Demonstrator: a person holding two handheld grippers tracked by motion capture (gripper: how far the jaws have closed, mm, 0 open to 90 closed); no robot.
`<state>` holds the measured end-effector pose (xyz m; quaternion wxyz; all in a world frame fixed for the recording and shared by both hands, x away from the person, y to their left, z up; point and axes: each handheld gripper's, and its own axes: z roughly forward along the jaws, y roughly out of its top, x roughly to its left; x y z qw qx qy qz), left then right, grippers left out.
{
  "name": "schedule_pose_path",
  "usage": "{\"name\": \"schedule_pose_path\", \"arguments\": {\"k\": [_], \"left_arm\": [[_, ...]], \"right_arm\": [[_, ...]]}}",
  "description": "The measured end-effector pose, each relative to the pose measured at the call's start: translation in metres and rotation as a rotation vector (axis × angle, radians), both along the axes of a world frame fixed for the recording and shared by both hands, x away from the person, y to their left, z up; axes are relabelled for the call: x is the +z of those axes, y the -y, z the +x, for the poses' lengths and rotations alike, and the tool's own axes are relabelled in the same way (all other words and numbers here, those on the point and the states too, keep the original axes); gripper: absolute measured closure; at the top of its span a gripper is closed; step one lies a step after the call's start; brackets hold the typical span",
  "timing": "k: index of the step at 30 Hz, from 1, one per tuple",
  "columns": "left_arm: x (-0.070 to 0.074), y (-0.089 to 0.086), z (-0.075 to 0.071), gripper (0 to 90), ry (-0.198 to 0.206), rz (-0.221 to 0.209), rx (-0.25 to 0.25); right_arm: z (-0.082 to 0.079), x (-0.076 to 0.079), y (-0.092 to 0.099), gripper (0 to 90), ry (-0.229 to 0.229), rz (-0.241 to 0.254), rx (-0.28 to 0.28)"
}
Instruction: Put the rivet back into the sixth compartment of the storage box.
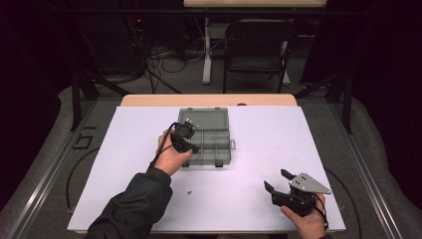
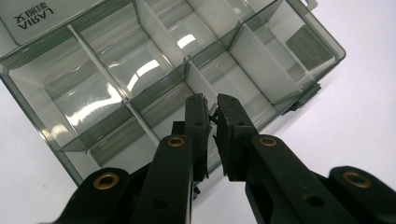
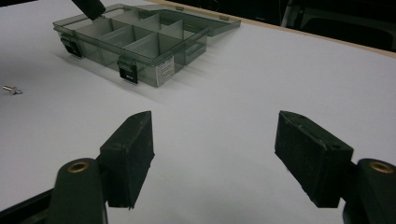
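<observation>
White board [image 1: 149, 199] covers your table, and the smoky compartment box [image 1: 211, 137] sits at its middle with the lid thrown back on the far side; take that box as your landmark. Your left gripper [image 2: 212, 108] hangs over the box's near-left cells with its jaws almost shut on a small metal part [image 2: 213, 110] (a screw or pin, by the glint); your right gripper [image 3: 212, 140] waits well to the near right of the box, jaws wide apart and holding nothing. A second small screw [image 3: 10, 89] lies on the board, near left of the box.

Risks, as I judge them: the part is pinched at the very tips, so a slight tilt could let it slip and bounce off a divider into the wrong cell, or out over the box's wall; come down too far and your jaws may knock the light box along the board.

Hard to read: the part's shape is mostly hidden between the pads; which cell lies directly beneath it; whether any cell already holds something, given the glare on the plastic.
</observation>
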<state>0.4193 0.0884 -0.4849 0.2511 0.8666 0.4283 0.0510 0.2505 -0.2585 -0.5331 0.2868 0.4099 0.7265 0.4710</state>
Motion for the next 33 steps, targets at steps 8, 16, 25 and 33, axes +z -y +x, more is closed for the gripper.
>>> {"name": "schedule_pose_path", "arguments": {"k": [8,16,25,33], "left_arm": [[-0.0035,-0.0012,0.0024,83.3,-0.002,0.007,0.003],[-0.0051,0.0001,0.0023,83.3,0.000,0.005,0.008],[-0.0053,-0.0012,0.0026,74.8,0.005,0.004,0.001],[-0.0033,-0.0048,-0.0013,51.5,0.049,-0.026,-0.012]], "right_arm": [[-0.0005,0.0005,0.0003,27.8,-0.006,-0.006,0.001],[-0.0005,0.0004,0.0001,27.9,0.000,-0.005,-0.004],[-0.0006,0.0004,0.0001,27.8,0.002,-0.005,-0.004],[-0.0010,0.0009,0.0005,27.8,-0.007,-0.009,0.000]]}}
